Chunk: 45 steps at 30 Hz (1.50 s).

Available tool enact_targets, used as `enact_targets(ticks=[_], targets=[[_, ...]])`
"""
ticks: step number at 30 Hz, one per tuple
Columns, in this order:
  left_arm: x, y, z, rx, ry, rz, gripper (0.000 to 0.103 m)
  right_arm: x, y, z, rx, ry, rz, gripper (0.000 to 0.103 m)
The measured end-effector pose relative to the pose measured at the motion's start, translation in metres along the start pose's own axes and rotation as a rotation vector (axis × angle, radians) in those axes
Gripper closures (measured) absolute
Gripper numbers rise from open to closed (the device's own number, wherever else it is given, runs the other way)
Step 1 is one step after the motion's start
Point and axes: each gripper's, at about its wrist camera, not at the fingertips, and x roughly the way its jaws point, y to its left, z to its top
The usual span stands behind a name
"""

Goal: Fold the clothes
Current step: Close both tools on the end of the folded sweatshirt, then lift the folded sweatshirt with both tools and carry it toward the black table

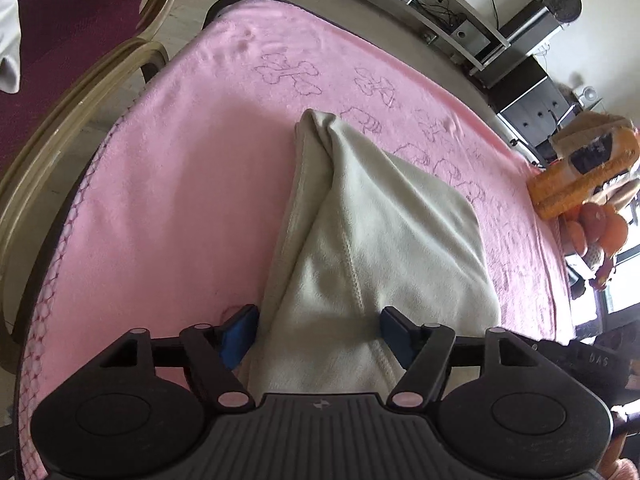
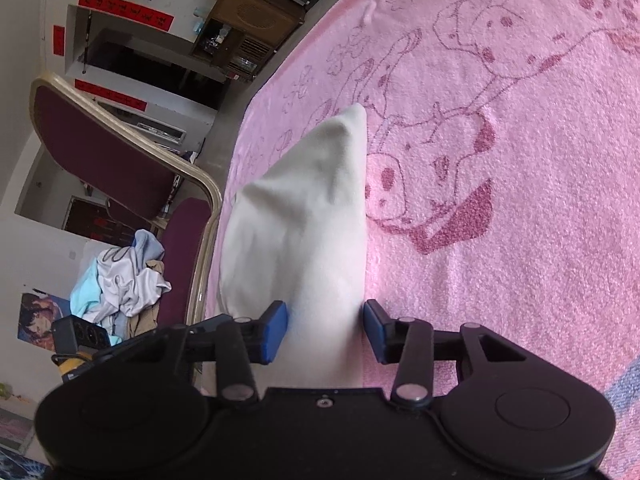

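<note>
Cream fleece garment [image 1: 372, 236] lying bunched on pink printed towel [image 1: 180, 168] covering the tabletop, narrowing to a far point. Left gripper [image 1: 318, 334] jaws open, astride its near end, pads not pressing. Right gripper [image 2: 326, 330] jaws open, cloth between, blue pads [image 2: 276, 330] apart from it. Maroon chair [image 2: 100, 152] at left.

Both views are evenly lit by soft daylight; a bright window [image 1: 624, 280] is overexposed at one edge. Strong fisheye curvature is seen toward the borders. Slight softness is noted on the pink blanket [image 2: 520, 240].
</note>
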Motion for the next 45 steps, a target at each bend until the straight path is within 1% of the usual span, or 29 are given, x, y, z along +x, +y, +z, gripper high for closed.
enact_targets(ticks=[2, 5, 7, 8, 11, 14, 18, 20, 22, 23, 24, 25, 27, 29, 31, 34, 37, 39, 42, 45], targets=[[0.0, 0.004, 0.003, -0.021, 0.002, -0.023, 0.036, 0.0, -0.002, 0.0, 0.012, 0.0, 0.007, 0.06], [0.003, 0.002, 0.005, -0.02, 0.014, -0.048, 0.035, 0.001, -0.004, 0.0, 0.029, -0.001, 0.018, 0.06], [0.004, 0.001, 0.005, -0.01, 0.019, -0.045, 0.035, 0.002, -0.005, 0.001, 0.04, -0.001, 0.027, 0.06], [0.004, 0.0, 0.006, -0.011, 0.02, -0.042, 0.037, 0.002, -0.006, 0.001, 0.047, 0.0, 0.032, 0.06], [0.006, 0.002, 0.011, -0.029, 0.022, -0.039, 0.037, 0.002, -0.011, 0.002, 0.078, 0.002, 0.054, 0.061], [0.01, 0.001, 0.013, -0.024, 0.026, -0.065, 0.034, 0.003, -0.016, 0.003, 0.103, 0.004, 0.077, 0.061], [0.011, -0.002, 0.01, 0.001, 0.026, -0.085, 0.033, 0.008, -0.016, 0.005, 0.087, -0.008, 0.116, 0.061], [0.01, -0.007, 0.007, 0.02, 0.008, -0.065, 0.034, 0.013, -0.013, 0.006, 0.066, -0.006, 0.116, 0.062], [0.009, -0.013, 0.003, 0.041, -0.017, -0.034, 0.047, 0.015, -0.008, 0.007, 0.046, -0.002, 0.095, 0.062], [0.008, -0.016, 0.001, 0.056, -0.033, -0.01, 0.056, 0.016, -0.006, 0.006, 0.042, -0.005, 0.084, 0.064], [0.007, -0.02, -0.003, 0.072, -0.052, 0.016, 0.061, 0.016, -0.004, 0.005, 0.04, -0.009, 0.066, 0.07], [0.004, -0.024, -0.006, 0.083, -0.07, 0.029, 0.064, 0.016, -0.001, 0.004, 0.033, -0.014, 0.042, 0.072], [-0.004, -0.035, -0.012, 0.125, -0.113, 0.058, 0.079, 0.016, 0.012, 0.001, -0.027, -0.03, -0.022, 0.075], [-0.012, -0.047, -0.017, 0.172, -0.149, 0.082, 0.08, 0.016, 0.031, -0.004, -0.112, -0.05, -0.098, 0.078], [-0.023, -0.057, -0.022, 0.207, -0.185, 0.09, 0.081, 0.016, 0.05, -0.009, -0.196, -0.07, -0.159, 0.081], [-0.043, -0.07, -0.032, 0.261, -0.237, 0.097, 0.082, 0.003, 0.077, -0.017, -0.302, -0.108, -0.184, 0.083], [-0.071, -0.088, -0.04, 0.302, -0.3, 0.083, 0.082, -0.019, 0.105, -0.026, -0.396, -0.157, -0.19, 0.083], [-0.094, -0.106, -0.046, 0.331, -0.343, 0.055, 0.082, -0.042, 0.119, -0.031, -0.433, -0.194, -0.187, 0.083], [-0.123, -0.137, -0.056, 0.378, -0.39, 0.001, 0.081, -0.086, 0.135, -0.038, -0.442, -0.261, -0.169, 0.083], [-0.14, -0.176, -0.07, 0.422, -0.411, -0.058, 0.081, -0.138, 0.14, -0.045, -0.443, -0.332, -0.169, 0.083]])
